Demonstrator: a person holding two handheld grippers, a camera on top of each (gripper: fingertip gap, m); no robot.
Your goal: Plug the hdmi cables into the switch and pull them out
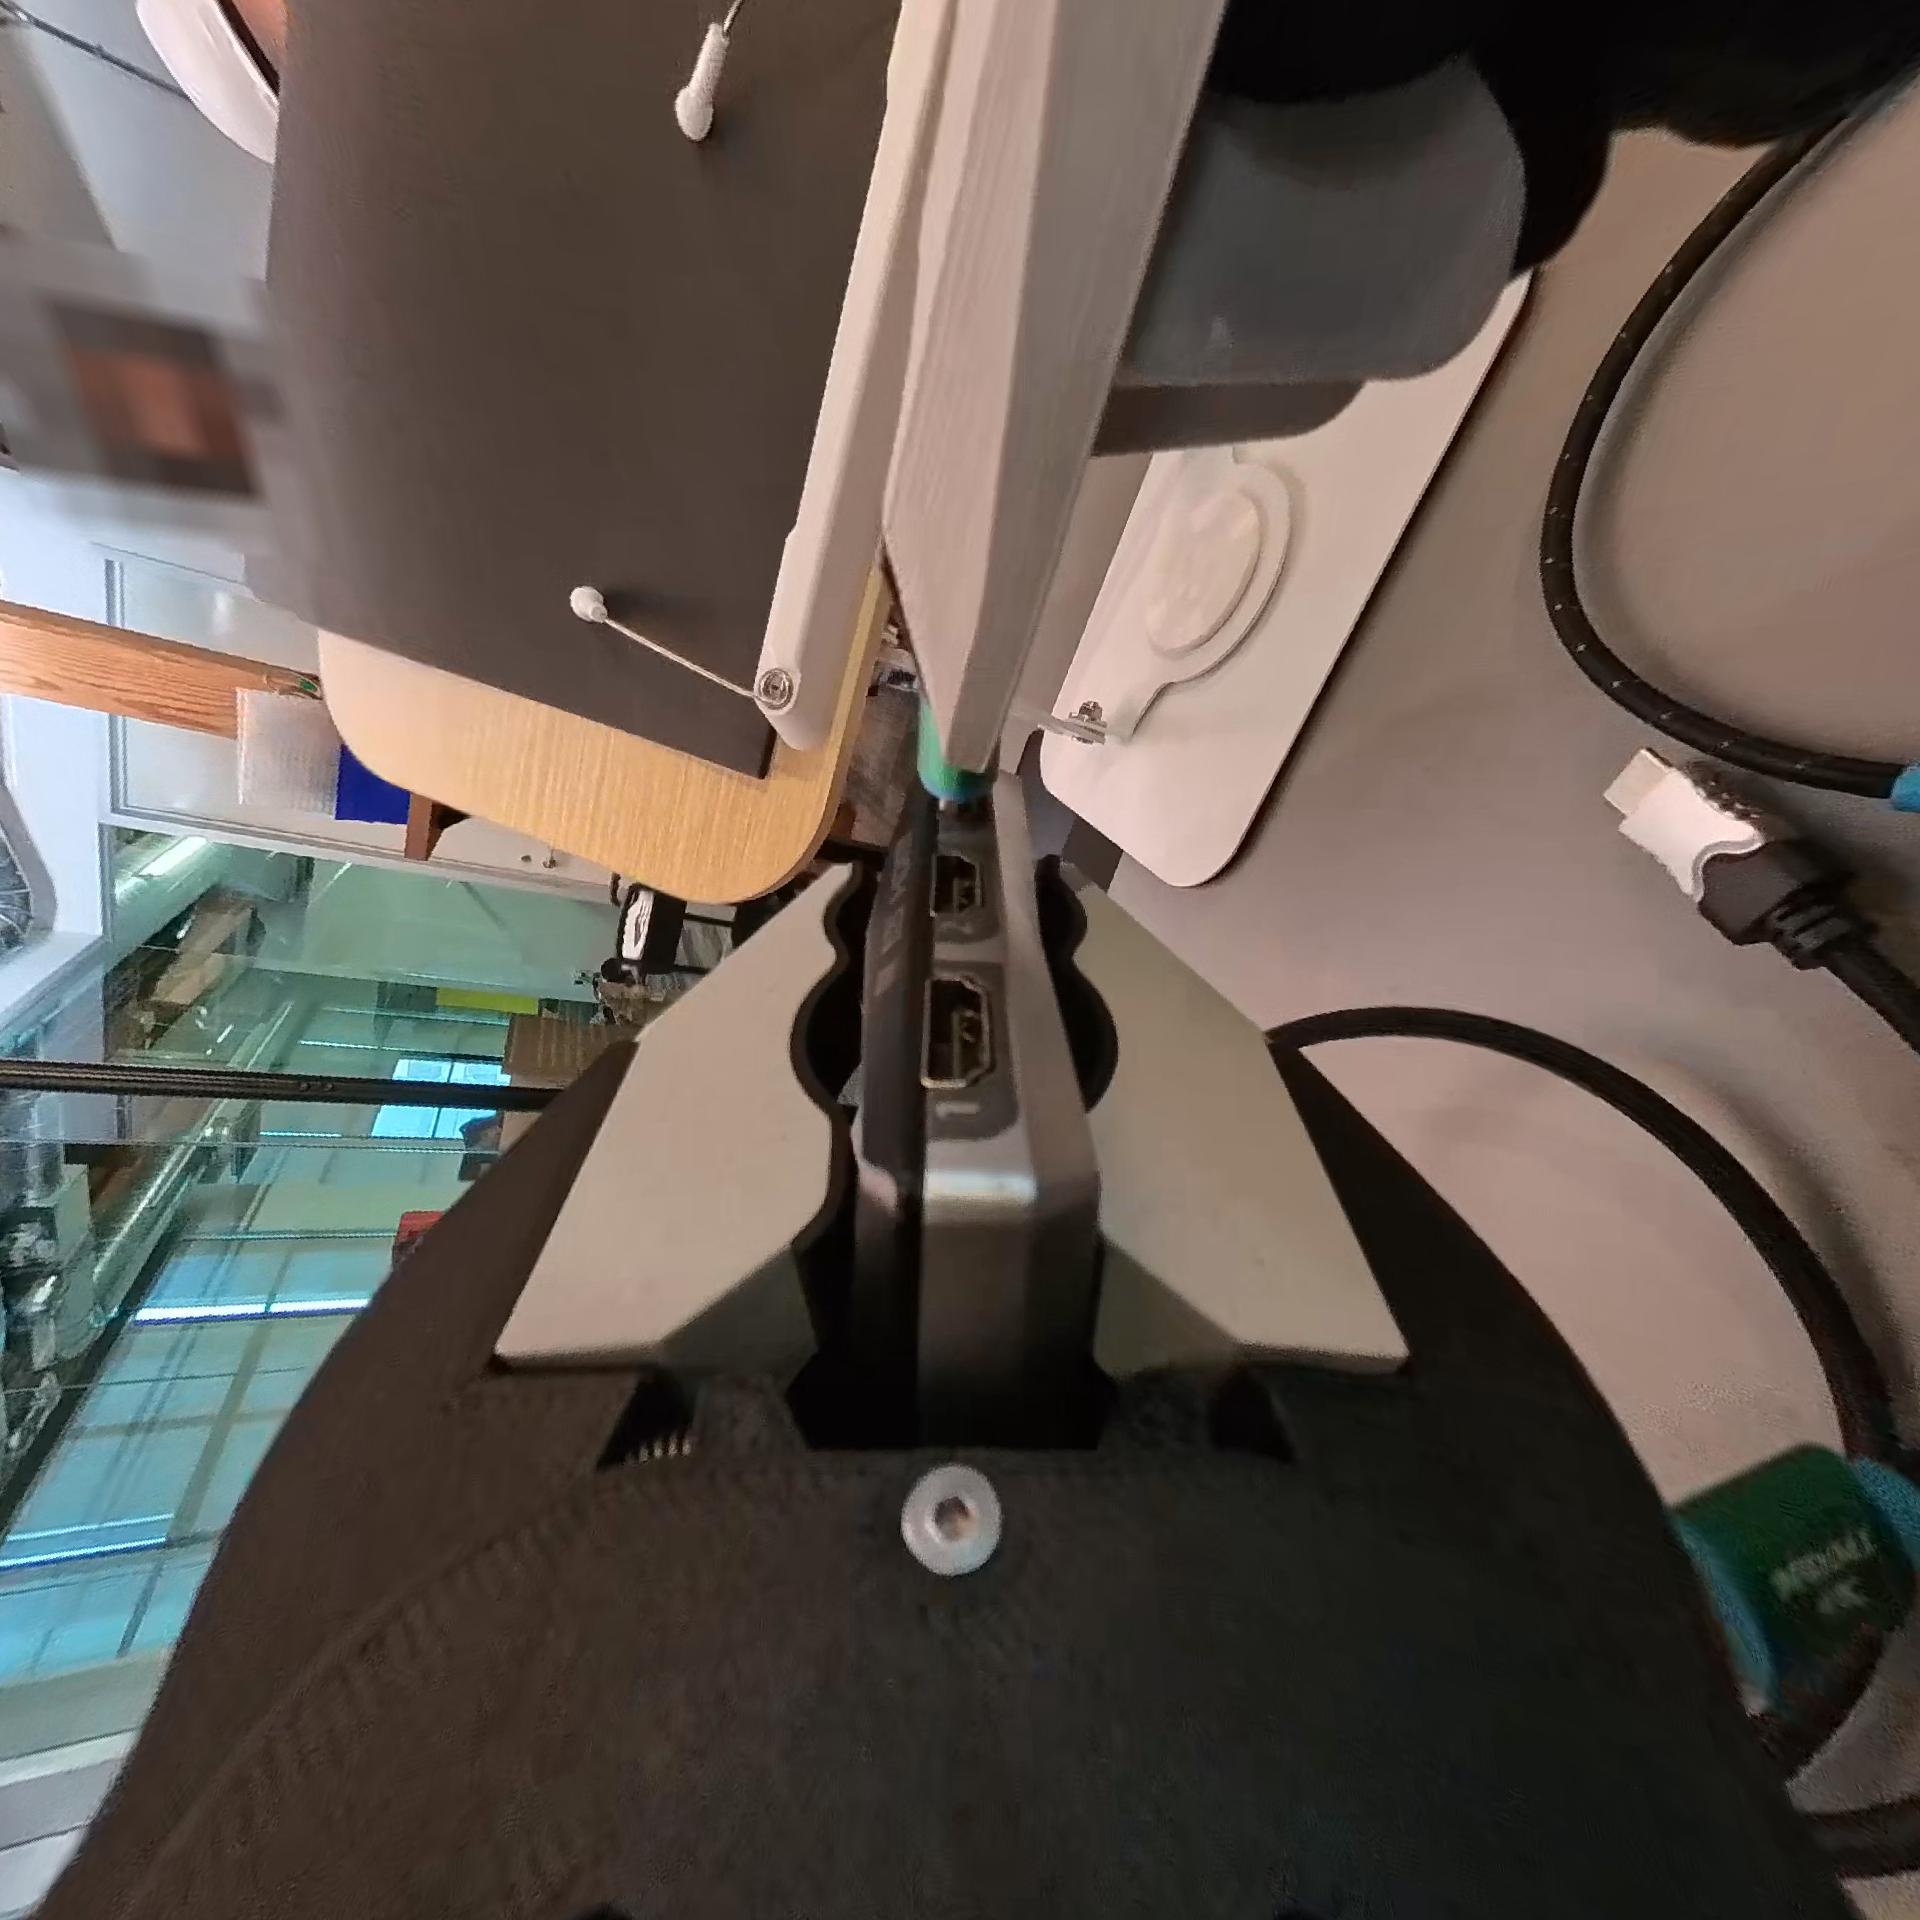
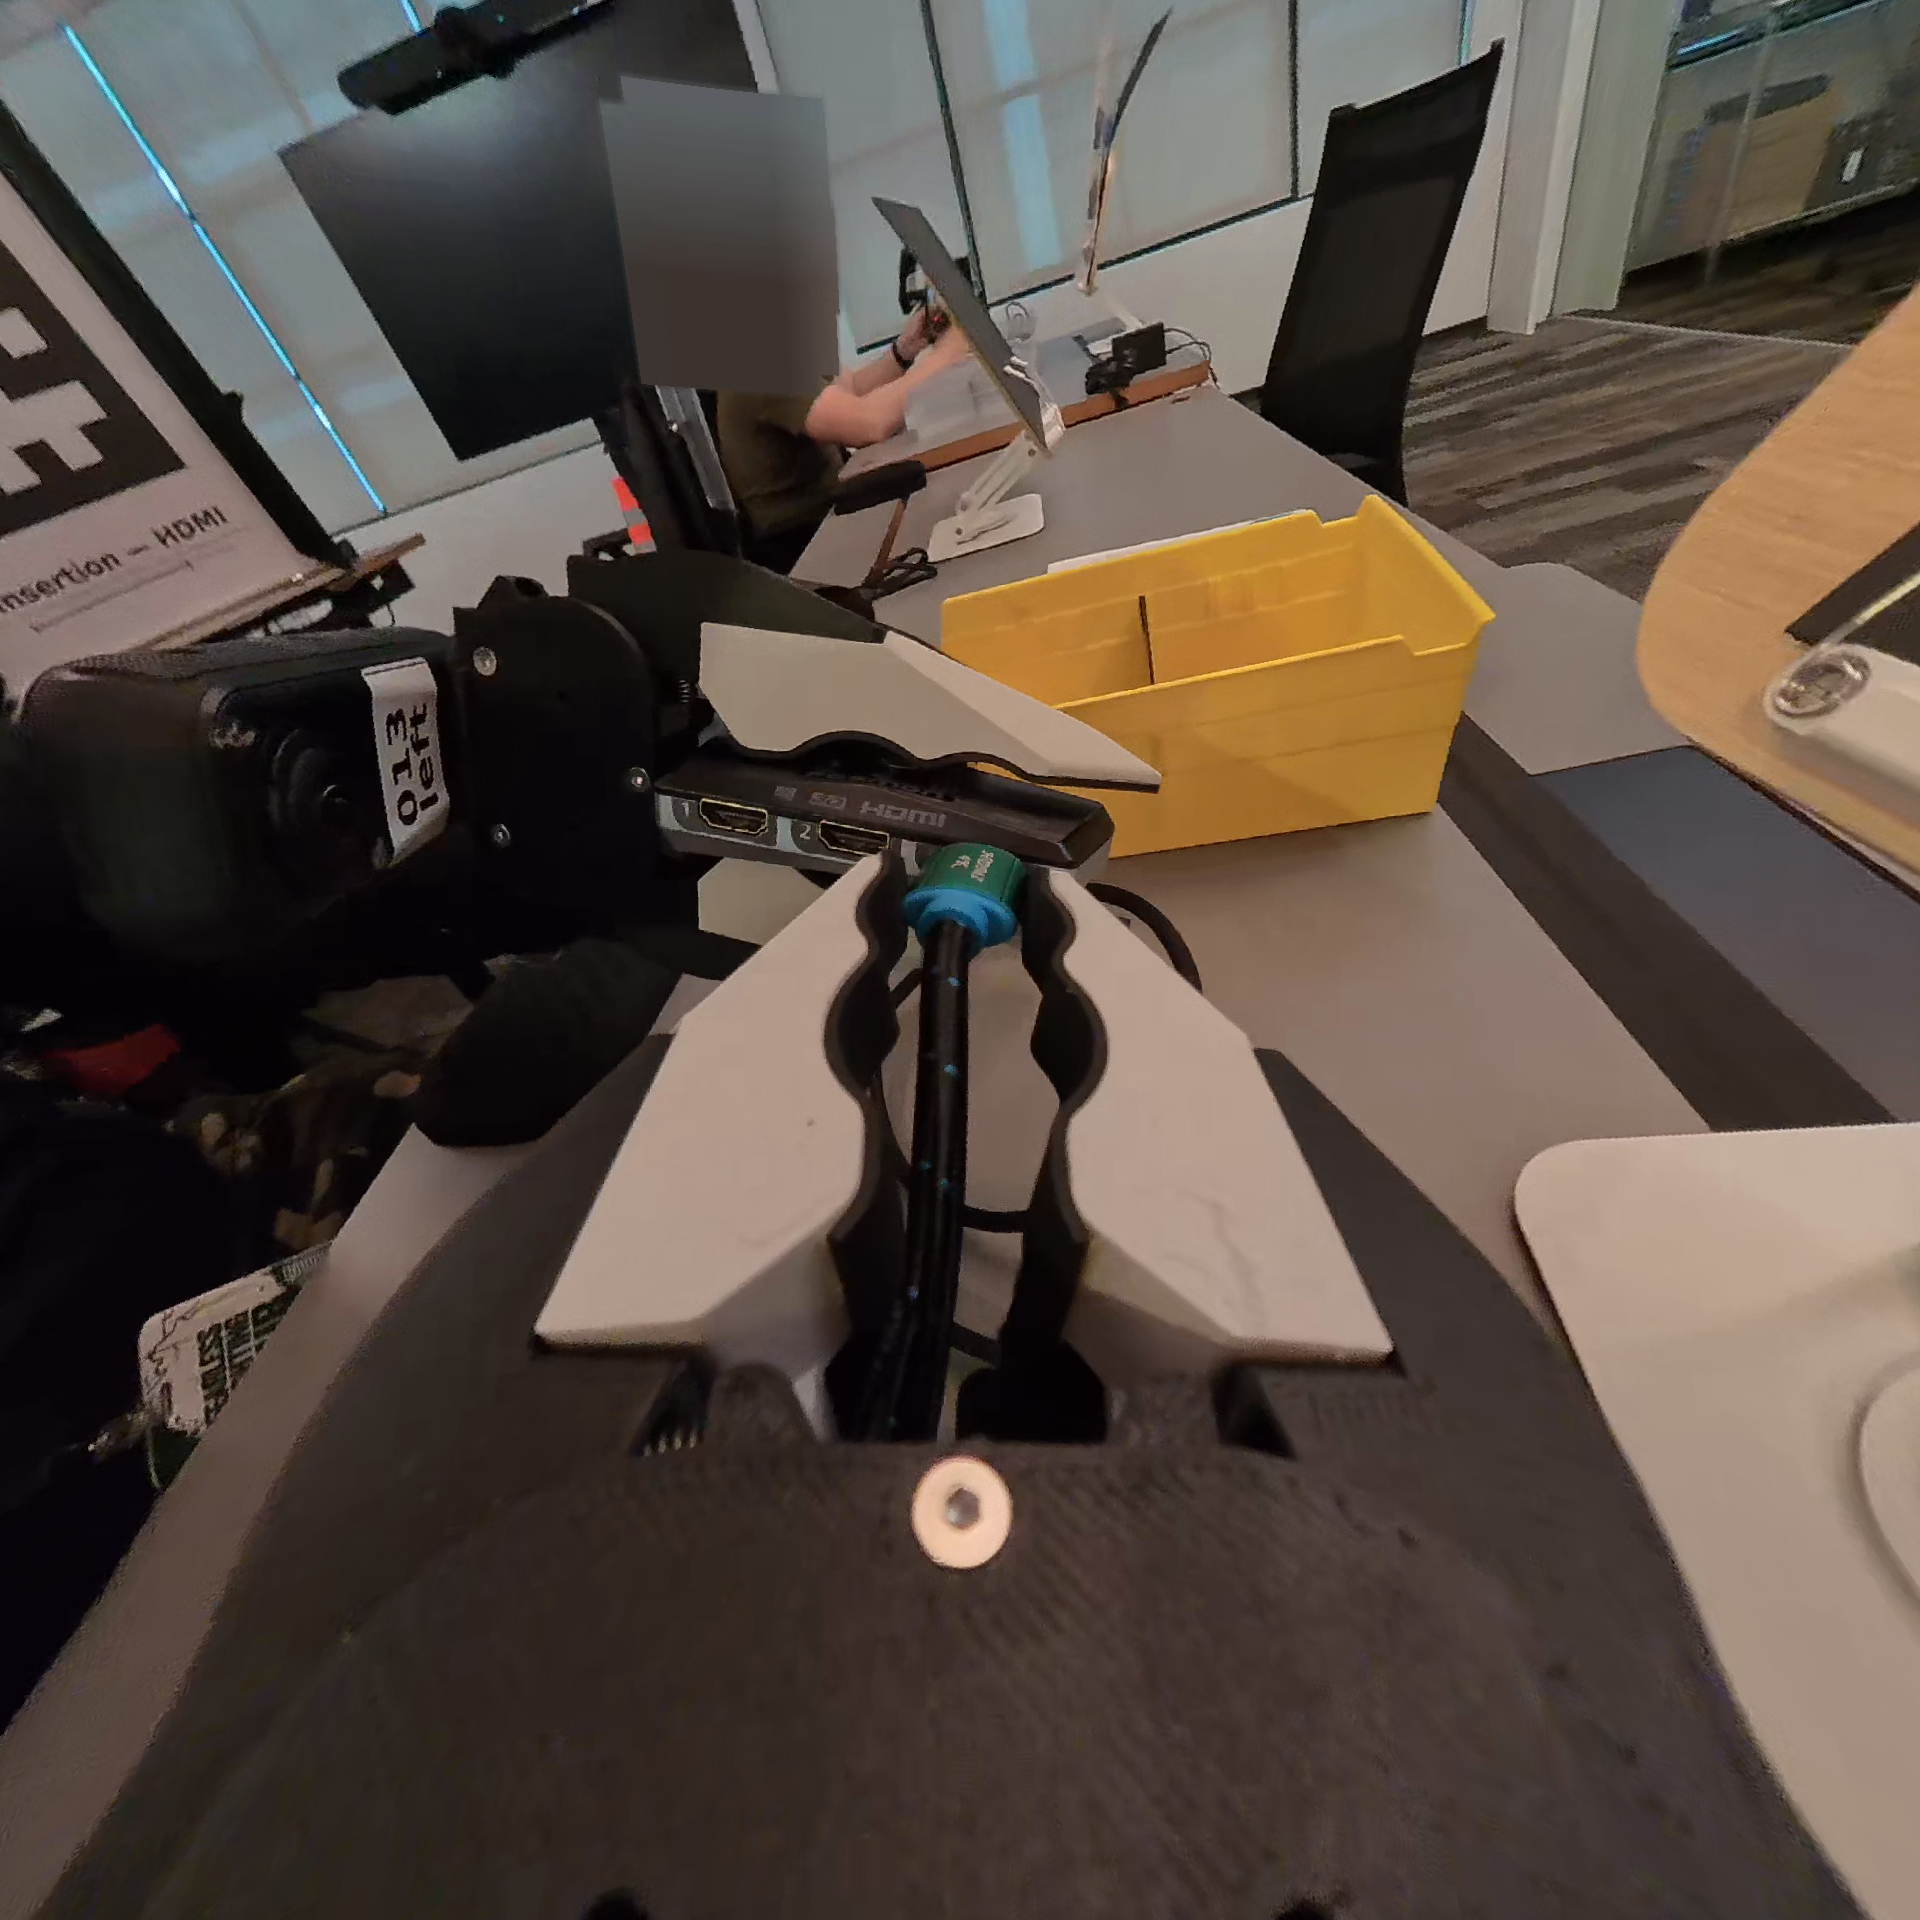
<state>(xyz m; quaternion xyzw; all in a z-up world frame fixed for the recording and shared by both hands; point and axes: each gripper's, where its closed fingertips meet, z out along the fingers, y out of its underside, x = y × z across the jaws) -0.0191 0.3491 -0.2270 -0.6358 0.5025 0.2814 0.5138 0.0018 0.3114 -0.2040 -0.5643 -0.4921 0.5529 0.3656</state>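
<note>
Left gripper (image 1: 961, 997) clenched on flat black HDMI switch (image 2: 883, 816), frame centre. Right gripper (image 2: 961, 904) grasps green-collared braided black cable plug (image 2: 971, 878), touching switch's port edge.

Writing seen, not quoted:
- White sticker (image 2: 408, 758) on black camera body (image 2: 208, 790): black print, turned sideways.
- HDMI switch (image 2: 883, 816): white print on top face, numerals by ports; one port mark also in left wrist view (image 1: 956, 1110).
- Green HDMI plug (image 2: 971, 868): pale print.
- Second green plug (image 1: 1808, 1558): pale print, blurred.
- White board (image 2: 94, 499), far left: big black marker pattern, text line beneath.
- Crumpled tag (image 2: 208, 1351): dark print, partly hidden.
</note>
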